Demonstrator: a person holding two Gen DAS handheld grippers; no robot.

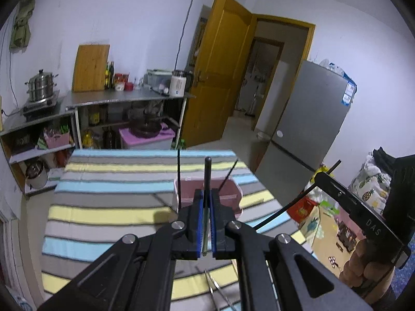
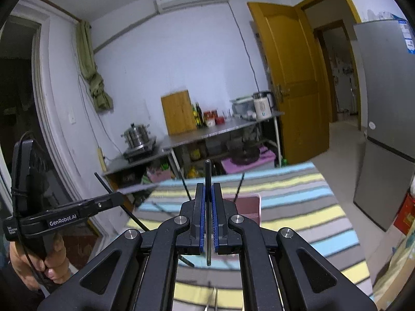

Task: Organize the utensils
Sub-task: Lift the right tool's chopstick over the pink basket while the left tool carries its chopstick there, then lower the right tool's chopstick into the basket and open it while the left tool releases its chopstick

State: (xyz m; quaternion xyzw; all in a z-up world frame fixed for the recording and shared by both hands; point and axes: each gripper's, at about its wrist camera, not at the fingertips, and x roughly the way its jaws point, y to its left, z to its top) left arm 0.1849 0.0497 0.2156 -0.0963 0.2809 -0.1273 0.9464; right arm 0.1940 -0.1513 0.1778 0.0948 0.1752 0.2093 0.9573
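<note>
In the left wrist view my left gripper (image 1: 206, 193) is shut on a thin dark chopstick (image 1: 207, 171). The stick pokes up past the blue pads (image 1: 199, 220). Beyond it a pink open bin (image 1: 228, 194) stands on the striped tablecloth (image 1: 109, 181). In the right wrist view my right gripper (image 2: 208, 186) is shut on a second dark chopstick (image 2: 207, 173), whose lower end hangs below the pads. The same pink bin (image 2: 249, 204) lies just ahead and to the right. A metal utensil (image 1: 214, 285) lies on the cloth under the left gripper, partly hidden.
A steel counter (image 1: 124, 99) with a pot (image 1: 41, 85), cutting board, bottles and kettle runs behind the table. An open yellow door (image 1: 220, 64) and a grey fridge (image 1: 311, 116) stand to the right. A hand (image 2: 39, 261) holds the other gripper's handle at the left.
</note>
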